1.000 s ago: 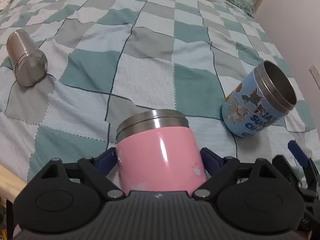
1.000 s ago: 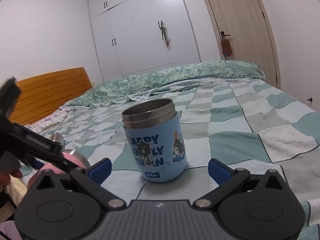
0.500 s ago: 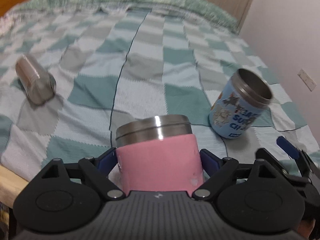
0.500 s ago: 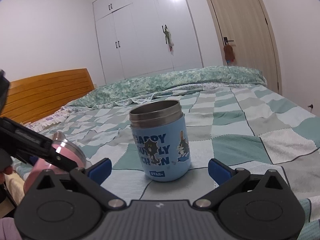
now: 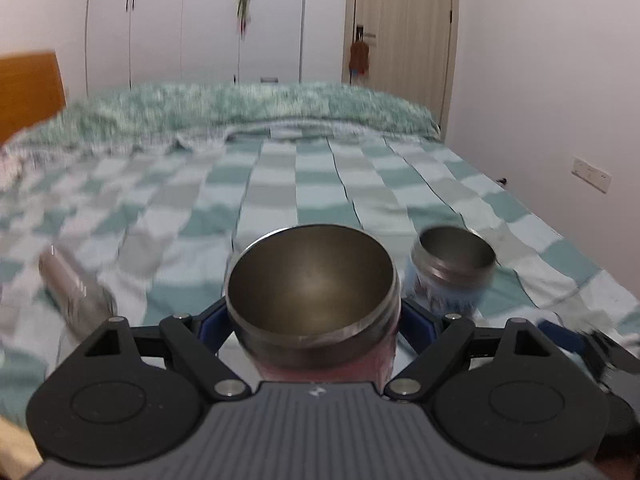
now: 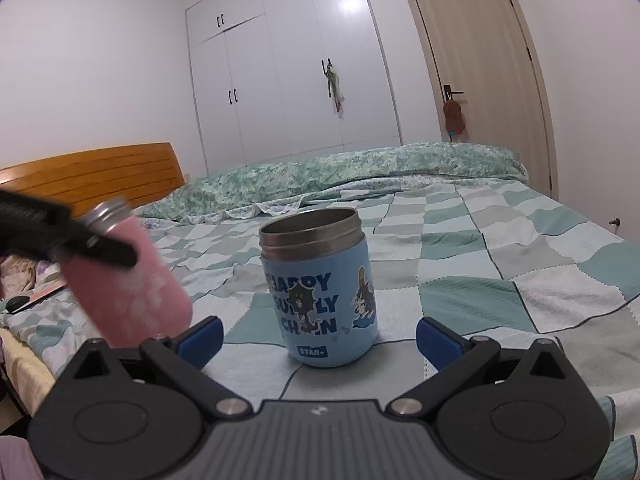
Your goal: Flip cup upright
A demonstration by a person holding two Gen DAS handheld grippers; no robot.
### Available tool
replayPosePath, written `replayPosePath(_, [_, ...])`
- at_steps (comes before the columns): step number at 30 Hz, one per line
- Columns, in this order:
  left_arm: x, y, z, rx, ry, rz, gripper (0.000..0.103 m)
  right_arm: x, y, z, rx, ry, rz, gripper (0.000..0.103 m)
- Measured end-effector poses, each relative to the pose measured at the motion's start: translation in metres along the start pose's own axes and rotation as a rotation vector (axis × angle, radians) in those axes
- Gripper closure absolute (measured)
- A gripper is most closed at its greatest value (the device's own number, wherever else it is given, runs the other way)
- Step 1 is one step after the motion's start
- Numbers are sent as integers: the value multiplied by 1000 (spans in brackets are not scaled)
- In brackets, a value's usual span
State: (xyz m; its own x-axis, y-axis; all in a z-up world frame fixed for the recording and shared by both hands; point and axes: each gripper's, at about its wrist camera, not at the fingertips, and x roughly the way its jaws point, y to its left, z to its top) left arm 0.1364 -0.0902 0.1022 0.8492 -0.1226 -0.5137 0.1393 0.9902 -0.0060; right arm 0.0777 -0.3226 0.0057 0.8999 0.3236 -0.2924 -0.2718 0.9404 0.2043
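My left hand-held gripper (image 5: 313,322) is closed on the pink cup (image 5: 312,292), a blue pad pressed to each side just below the steel rim. In the left wrist view I look straight into its open mouth, which tips back toward the camera. From the right wrist view the same pink cup (image 6: 128,276) hangs in the air at the left, clear of the bed (image 6: 500,264), tilted with its steel rim up and to the left and its base lower right; a black gripper finger (image 6: 80,236) crosses it near the rim.

My right hand-held gripper (image 6: 319,334) is wide open and holds nothing. The blue cup (image 6: 320,288) stands upright on the checked quilt just ahead of it, in line with the gap between the two blue pads but beyond them, touching neither. Its mouth faces up and its printed side faces me.

In the left wrist view the blue cup (image 5: 450,276) sits just right of the pink one, blurred. A steel cup (image 5: 74,292) lies on its side on the quilt well to the left, also blurred. The wardrobe (image 6: 288,72) and door (image 6: 480,80) stand behind the bed.
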Motion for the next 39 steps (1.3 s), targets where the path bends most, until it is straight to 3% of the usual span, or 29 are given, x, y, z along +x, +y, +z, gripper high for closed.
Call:
replayPosePath(9, [51,-19,0,43,-91,59,16,-2,-4,1,7,-9,-6,0])
replayPosePath(11, [62,-21,-8,59,-88,64,16,-2,-5,1,9,-11,-5,0])
replayPosePath(13, [76,-20,-19,67,-36,66,16,-2,-6,0,10,-9,-6,0])
replayPosePath(15, [77,-20,-26,84,-93,65,16,-2,-6,0,8,-8,-8,0])
replayPosePath(18, [77,-17,-25,68,-92,47,12,-2,-6,0,6,-6,-12,0])
replayPosePath(19, [74,-15,-24,54,-97,20,0,-2,-6,0,4,-5,-14,0])
replayPosePath(21, [64,-11,-24,37,-134,-8,0,-3,-7,-1,3,-5,-20,0])
replayPosePath(27, [9,5,-28,0,-253,20,0,-9,-9,-2,1,-23,-35,0])
replayPosePath(32, [-50,39,-60,-50,-375,51,0,-21,-8,-3,10,-70,-38,0])
replayPosePath(39, [-81,73,-113,-51,-382,135,0,-39,15,-11,-102,-143,-84,0])
